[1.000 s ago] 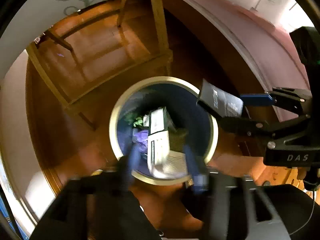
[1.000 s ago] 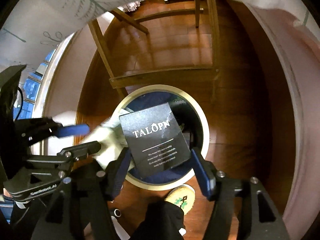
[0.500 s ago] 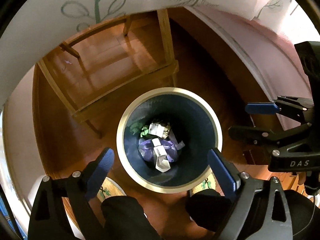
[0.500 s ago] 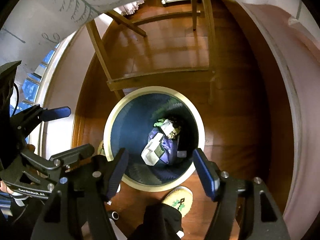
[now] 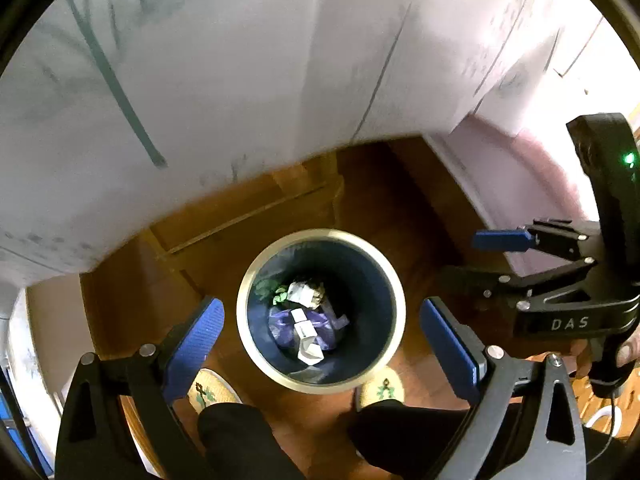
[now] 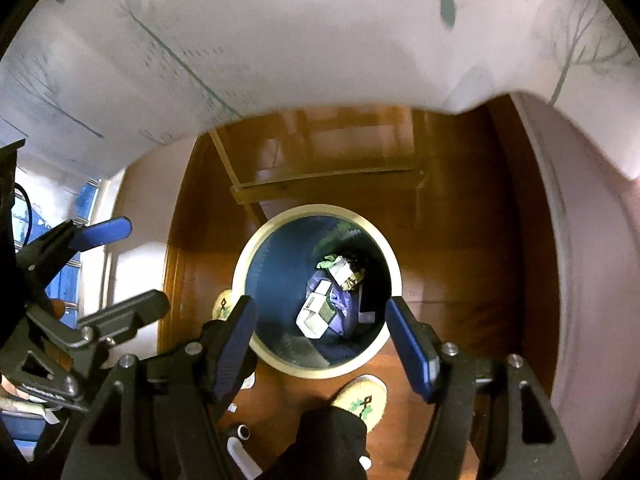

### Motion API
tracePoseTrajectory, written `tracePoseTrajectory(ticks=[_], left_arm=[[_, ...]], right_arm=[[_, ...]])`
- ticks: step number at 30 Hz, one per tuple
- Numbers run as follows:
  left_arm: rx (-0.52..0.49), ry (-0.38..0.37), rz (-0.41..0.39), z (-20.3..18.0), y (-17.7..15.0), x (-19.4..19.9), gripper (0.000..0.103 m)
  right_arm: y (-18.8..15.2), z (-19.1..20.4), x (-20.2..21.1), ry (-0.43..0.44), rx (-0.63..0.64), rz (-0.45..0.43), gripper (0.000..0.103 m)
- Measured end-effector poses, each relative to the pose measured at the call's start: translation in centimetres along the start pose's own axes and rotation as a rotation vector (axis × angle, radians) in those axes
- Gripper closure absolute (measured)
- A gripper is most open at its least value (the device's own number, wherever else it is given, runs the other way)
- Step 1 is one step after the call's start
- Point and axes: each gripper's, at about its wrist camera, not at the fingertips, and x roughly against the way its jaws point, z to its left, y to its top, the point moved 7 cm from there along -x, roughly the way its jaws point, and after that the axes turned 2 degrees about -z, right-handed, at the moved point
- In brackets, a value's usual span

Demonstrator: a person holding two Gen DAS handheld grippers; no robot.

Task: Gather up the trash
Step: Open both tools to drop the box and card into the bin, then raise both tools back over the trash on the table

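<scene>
Where the right gripper (image 5: pixel 476 260) shows sideways, its body reads "DAS"

Trash (image 5: pixel 301 322) lies in the bin (image 5: pixel 245 312) (slippers (image 5: pixel 208 390) flanking it).

Probably a home: wooden floor (image 6: pixel 460 240), slippers (image 6: pixel 362 400) (embroidered).

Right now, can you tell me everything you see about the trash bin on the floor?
The trash bin is round, with a pale cream rim and dark blue inside walls. It stands upright on the wooden floor, near a wooden frame. At its bottom lie white cartons, a purple bag and something green. Two slippered feet stand close beside it. Neither claw touches it.
</scene>
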Motion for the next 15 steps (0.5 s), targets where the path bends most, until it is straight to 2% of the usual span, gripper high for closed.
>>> tracePoseTrajectory(ticks=[8,15], left_arm=[[0.044,-0.009,-0.051,-0.6,5.1,8.0,0.005],[0.040,-0.002,-0.114,-0.5,10.5,15.8,0.005]], right_arm=[[2.6,2.6,7.4,0.015,0.015,-0.014,0.036],[7.1,5.2,14.8,0.037,0.042,-0.082,0.036]])
